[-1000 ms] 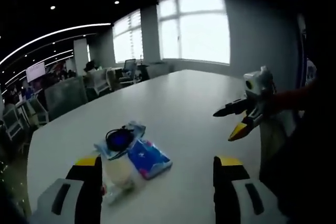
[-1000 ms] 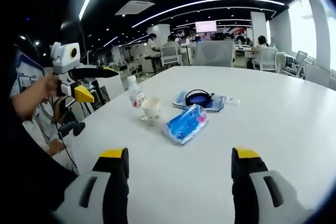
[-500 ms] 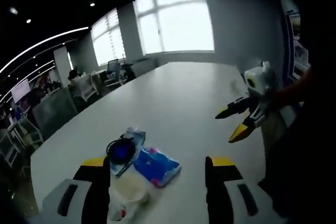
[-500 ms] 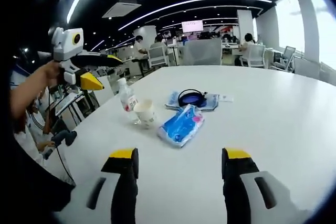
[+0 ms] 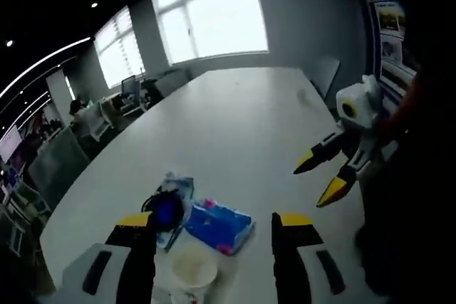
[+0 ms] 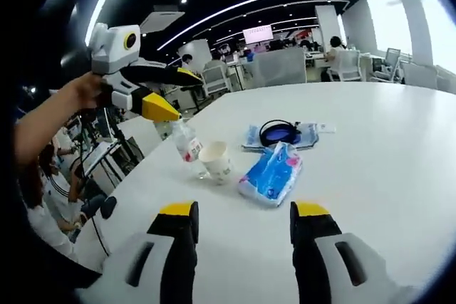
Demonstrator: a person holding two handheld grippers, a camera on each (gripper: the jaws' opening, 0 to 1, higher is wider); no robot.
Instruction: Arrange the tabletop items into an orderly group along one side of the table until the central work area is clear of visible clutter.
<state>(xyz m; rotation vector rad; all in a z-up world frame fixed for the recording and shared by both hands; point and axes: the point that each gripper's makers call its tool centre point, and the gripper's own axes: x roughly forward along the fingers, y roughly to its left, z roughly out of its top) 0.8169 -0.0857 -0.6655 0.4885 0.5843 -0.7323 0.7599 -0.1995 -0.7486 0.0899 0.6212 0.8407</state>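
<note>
Our left gripper [image 5: 206,227], jaws wide, empty. Between them: white paper cup [image 5: 191,270]; just beyond, glossy blue tissue pack [image 5: 219,226].

Items are sitting clustered on the table [image 6: 399,140]: in the right gripper view a bottle [image 6: 187,144] is standing leftmost, a cup [image 6: 216,161] just beside it, a packet [image 6: 271,175] lying right of the cup. Behind the packet, headphones [image 6: 279,134] are resting on a flat pouch [image 6: 308,133]. The left gripper [image 6: 165,94] is hanging above the bottle.

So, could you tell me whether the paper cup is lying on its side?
No, the paper cup stands upright beside the bottle.
</note>
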